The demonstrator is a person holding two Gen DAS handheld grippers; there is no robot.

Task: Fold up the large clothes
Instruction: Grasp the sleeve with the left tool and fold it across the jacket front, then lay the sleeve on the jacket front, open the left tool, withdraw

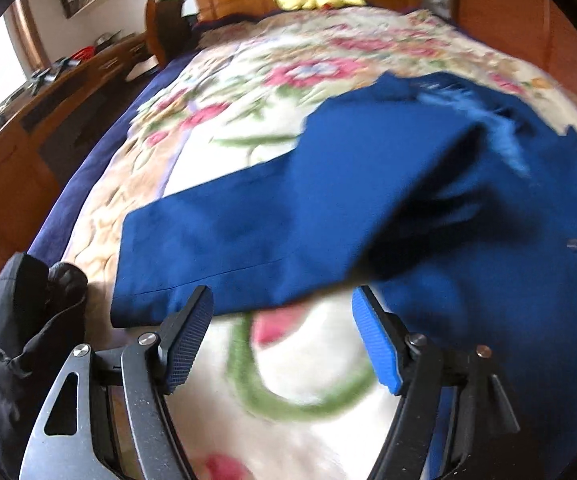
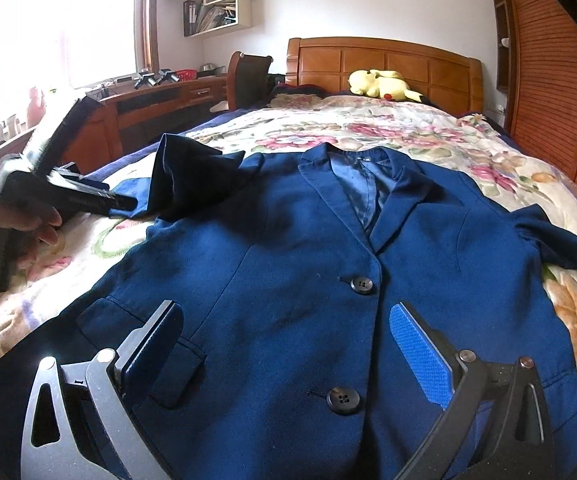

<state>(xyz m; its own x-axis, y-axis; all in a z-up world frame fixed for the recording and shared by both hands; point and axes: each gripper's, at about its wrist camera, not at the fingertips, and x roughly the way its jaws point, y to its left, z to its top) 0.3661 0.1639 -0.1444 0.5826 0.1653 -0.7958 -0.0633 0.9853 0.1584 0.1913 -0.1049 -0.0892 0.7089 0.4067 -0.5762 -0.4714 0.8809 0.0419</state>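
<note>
Navy woollen buttoned blazer (image 2: 288,280) spread face-up on floral quilted bed (image 2: 408,128) for folding; left tool (image 1: 282,320) released beside its sleeve, right tool (image 2: 284,332) released above its front.

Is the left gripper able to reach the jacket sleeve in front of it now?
Probably yes. The left gripper is open and empty, and the sleeve lies flat on the bed just ahead, with nothing between them.

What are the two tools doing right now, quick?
Left tool: open, holding nothing, beside the blue jacket's sleeve.
Right tool: open, holding nothing, above the blue jacket.
</note>
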